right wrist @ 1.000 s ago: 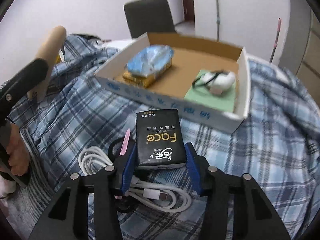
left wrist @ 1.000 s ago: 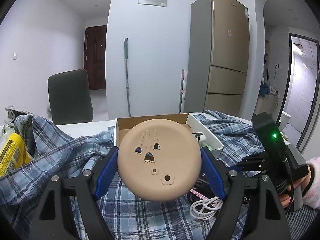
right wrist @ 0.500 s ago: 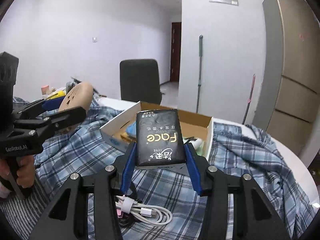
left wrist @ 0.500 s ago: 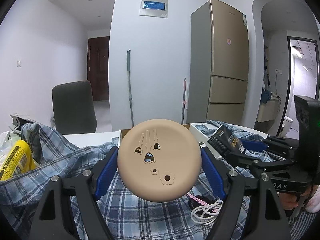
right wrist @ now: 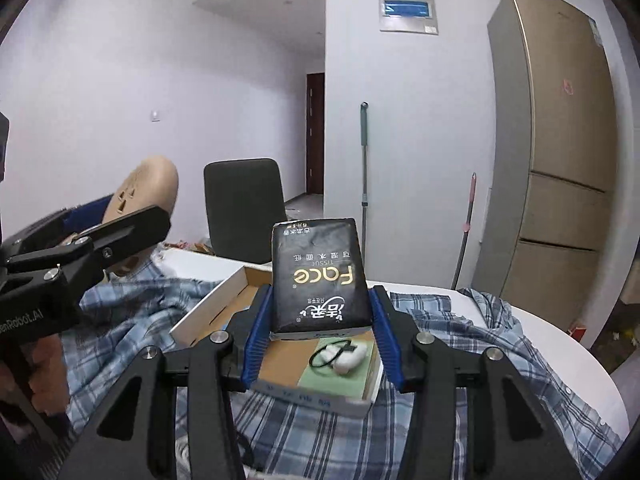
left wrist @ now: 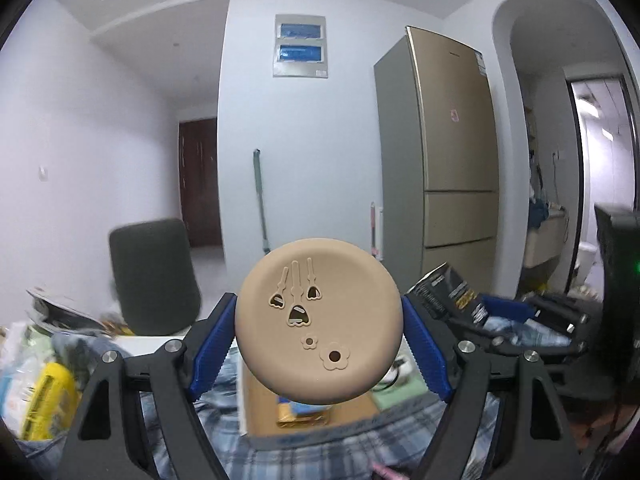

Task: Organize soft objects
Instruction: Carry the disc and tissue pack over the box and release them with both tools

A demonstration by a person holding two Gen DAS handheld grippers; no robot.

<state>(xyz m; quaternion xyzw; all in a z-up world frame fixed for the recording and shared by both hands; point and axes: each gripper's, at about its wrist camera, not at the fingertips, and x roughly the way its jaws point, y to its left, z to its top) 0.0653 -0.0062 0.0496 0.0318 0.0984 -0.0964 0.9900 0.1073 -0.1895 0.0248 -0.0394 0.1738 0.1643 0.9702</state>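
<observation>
You are holding the left gripper (left wrist: 318,332) with its blue pads clamped on opposite edges of a round tan disc (left wrist: 318,322); the jaws are standing wide because the disc is wide, and its flat face with the cut-out holes is facing the camera. You are holding the right gripper (right wrist: 318,320) closed to a narrower gap on a black tissue pack (right wrist: 318,276), with the pads pressing its two long sides near the lower end. The pack's long axis is running up and away from the jaws, so most of its length is projecting past the fingertips. Both items are hanging in the air above the plaid cloth (right wrist: 460,360). The relation that matters is the box (right wrist: 208,312): in the right wrist view it is lying directly ahead of and below the pack, with its near wall just beyond the fingertips. In the left wrist view the same box (left wrist: 256,420) is showing beneath the disc, partly hidden by it. The right half of the box is already holding a green pad (right wrist: 340,380) with a white item (right wrist: 352,358) on it, and a yellow and blue packet (left wrist: 304,410) is lying toward the left side. The bare cardboard between them is probably the landing zone. Judging from both views, the right hand is the better aligned, and the pack would need tipping forward to lie flat. The left gripper (right wrist: 80,256) is standing off to the left of the box.
</observation>
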